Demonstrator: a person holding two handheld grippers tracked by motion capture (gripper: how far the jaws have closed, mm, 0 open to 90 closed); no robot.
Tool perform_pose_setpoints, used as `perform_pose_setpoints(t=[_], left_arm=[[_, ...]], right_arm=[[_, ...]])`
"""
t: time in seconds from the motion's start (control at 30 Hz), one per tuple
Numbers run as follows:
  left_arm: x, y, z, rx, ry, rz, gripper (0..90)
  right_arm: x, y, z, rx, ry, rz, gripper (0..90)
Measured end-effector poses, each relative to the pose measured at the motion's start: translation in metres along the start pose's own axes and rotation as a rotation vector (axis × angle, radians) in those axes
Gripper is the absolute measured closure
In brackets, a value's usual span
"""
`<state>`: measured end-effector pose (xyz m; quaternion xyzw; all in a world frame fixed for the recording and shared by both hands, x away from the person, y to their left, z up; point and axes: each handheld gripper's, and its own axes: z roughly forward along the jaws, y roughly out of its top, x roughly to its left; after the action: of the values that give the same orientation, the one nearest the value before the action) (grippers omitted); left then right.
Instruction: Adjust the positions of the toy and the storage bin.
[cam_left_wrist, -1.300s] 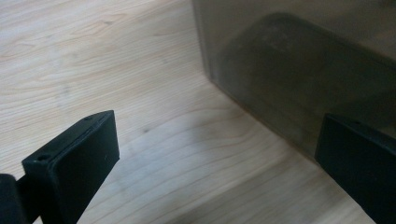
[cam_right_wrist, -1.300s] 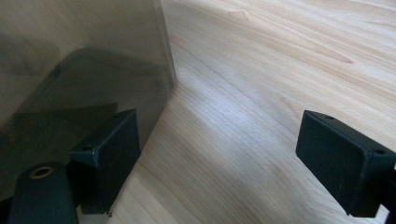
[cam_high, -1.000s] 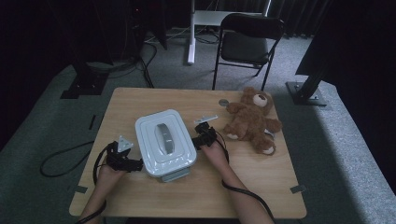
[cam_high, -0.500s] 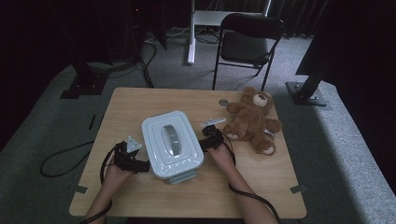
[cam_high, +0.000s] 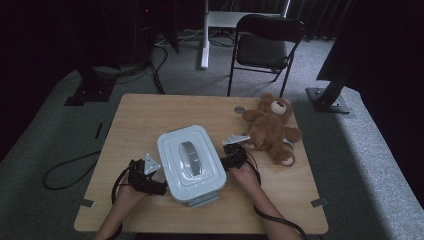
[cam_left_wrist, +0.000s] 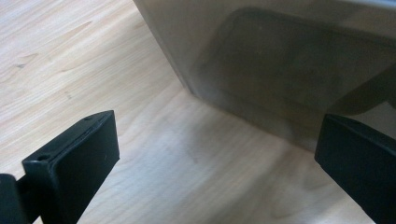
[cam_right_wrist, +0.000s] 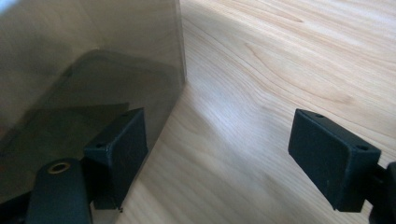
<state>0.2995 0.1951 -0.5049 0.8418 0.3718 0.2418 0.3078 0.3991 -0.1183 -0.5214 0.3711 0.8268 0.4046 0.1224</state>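
Observation:
A pale blue box with a handled lid (cam_high: 190, 162) stands mid-table between both hands. My left gripper (cam_high: 156, 185) sits close against its left side; in the left gripper view (cam_left_wrist: 210, 154) the jaws stand wide open over bare wood, with the box wall (cam_left_wrist: 280, 65) just ahead and behind the right jaw. My right gripper (cam_high: 225, 160) is at the box's right side. Its jaws (cam_right_wrist: 224, 140) have just been closing a little but stand open with only table between them, the box wall (cam_right_wrist: 84, 70) beside the left jaw. Whether either gripper touches the box I cannot tell.
A brown teddy bear (cam_high: 272, 127) lies on the table (cam_high: 135, 120) right of the right gripper, with a small round disc (cam_high: 239, 109) behind it. A black folding chair (cam_high: 265, 45) stands beyond the far edge. Cables trail off the near edge.
The box has shifted to the right and slightly nearer, and both hands with their grippers have moved right along with it, staying at its two sides.

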Motion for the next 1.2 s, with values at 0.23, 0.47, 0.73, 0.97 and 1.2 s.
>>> perform_pose_setpoints(t=[0.23,0.47,0.73,0.97,1.2], left_arm=[[-0.012,-0.001,0.004,0.005,-0.043,0.048,0.5],[-0.021,-0.001,0.007,0.005,-0.103,0.050,0.5],[-0.024,0.004,0.008,-0.022,-0.142,0.047,0.5],[-0.024,0.007,0.011,-0.021,-0.186,0.040,0.5],[-0.027,0.010,0.012,-0.021,-0.199,0.042,0.5]], right_arm=[[-0.001,-0.014,-0.018,-0.025,-0.032,-0.055,15.4],[-0.001,-0.025,-0.034,-0.056,-0.075,-0.078,13.7],[-0.004,-0.053,-0.057,-0.033,-0.099,-0.128,13.1],[-0.018,-0.080,-0.075,-0.018,-0.094,-0.105,13.1],[-0.029,-0.100,-0.094,-0.036,-0.115,-0.056,13.0]])
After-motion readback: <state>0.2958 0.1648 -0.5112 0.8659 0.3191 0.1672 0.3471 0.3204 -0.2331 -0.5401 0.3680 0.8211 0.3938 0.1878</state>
